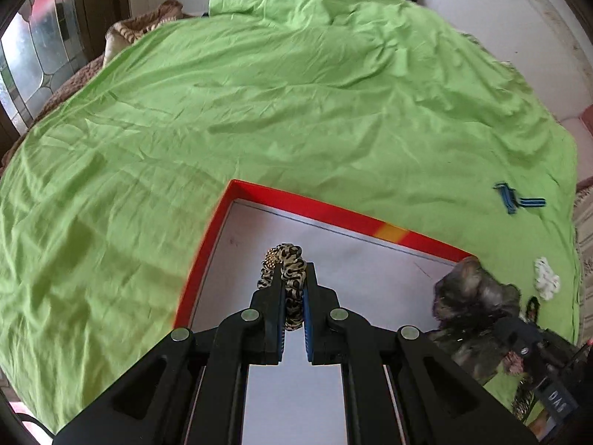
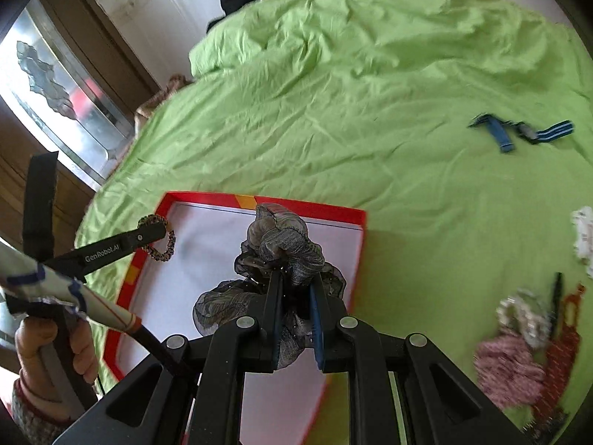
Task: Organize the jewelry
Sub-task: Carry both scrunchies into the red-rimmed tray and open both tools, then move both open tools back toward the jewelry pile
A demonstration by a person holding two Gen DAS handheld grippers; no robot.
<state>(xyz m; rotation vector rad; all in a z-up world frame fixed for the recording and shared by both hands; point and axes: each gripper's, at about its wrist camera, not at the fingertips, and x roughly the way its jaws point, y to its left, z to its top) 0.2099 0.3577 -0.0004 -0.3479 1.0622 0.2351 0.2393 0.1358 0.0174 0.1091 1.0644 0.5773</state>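
Gripping a leopard-print scrunchie [image 1: 287, 278] in the nearly shut left gripper [image 1: 292, 270], hanging over the white floor of the red-rimmed box [image 1: 315, 205]. Pinching a grey gauzy scrunchie [image 2: 281, 248] in the right gripper [image 2: 296, 278], jaws closed tight on the fabric, over the same box on the green sheet [image 2: 370, 92]. Lying well apart on the sheet: a blue striped band [image 2: 519, 133], and white, pink and red pieces in a blurred heap [image 2: 530, 345].

Right gripper [image 2: 296, 289] clamps grey scrunchie [image 2: 281, 248] over red tray [image 2: 361, 244].
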